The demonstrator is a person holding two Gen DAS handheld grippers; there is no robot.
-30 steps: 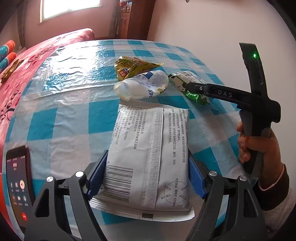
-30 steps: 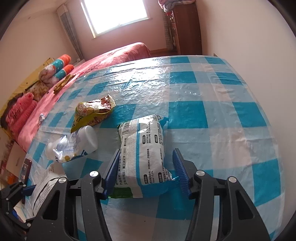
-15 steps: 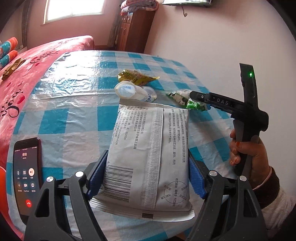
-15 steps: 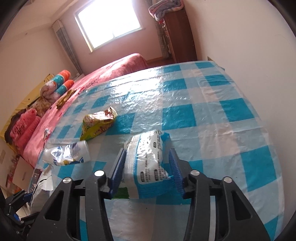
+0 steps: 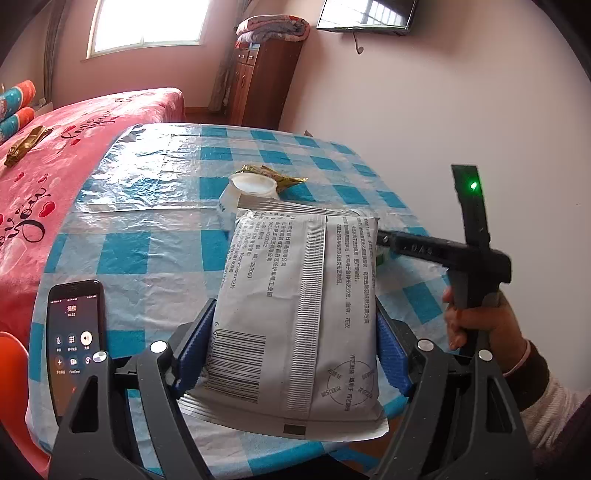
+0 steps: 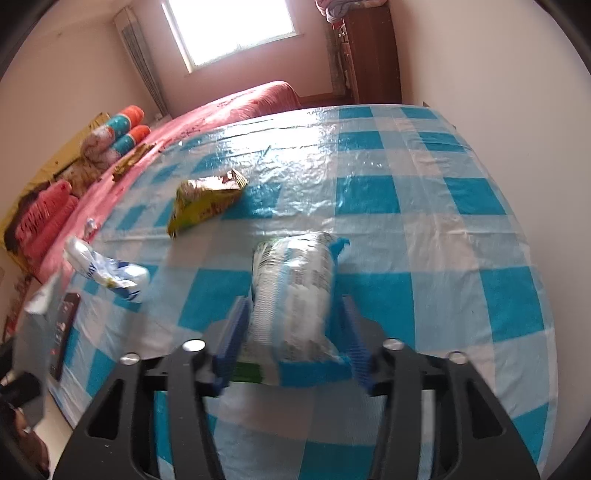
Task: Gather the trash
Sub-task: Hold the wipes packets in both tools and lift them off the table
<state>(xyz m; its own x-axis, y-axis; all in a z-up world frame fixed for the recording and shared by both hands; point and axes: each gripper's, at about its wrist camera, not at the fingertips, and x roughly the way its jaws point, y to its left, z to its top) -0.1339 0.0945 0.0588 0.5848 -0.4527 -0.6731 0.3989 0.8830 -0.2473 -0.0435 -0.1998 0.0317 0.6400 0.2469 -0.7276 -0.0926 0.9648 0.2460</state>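
Our left gripper [image 5: 291, 354] still squeezes the big white packet [image 5: 299, 317] and has lifted it, while our right gripper [image 6: 291, 336] has just been opening around the blue packet [image 6: 295, 291], so that one may slip free.

Room, daylit. Walls [image 5: 424, 122] plain, pale pink-white. Window [image 6: 236, 31] in far wall, bright, with curtain [image 6: 138, 55] hanging at its left. Tall dark wooden cabinet [image 5: 258, 81] stood in corner, folded blanket [image 5: 273, 29] on top. Wall-mounted screen [image 5: 365, 14] hung high beside it. Bed with red printed cover [image 5: 74, 140] ran alongside table under blue-and-white checked plastic cloth [image 6: 424, 192]. Rolled bolsters [image 6: 125, 129] lay at bed's head.
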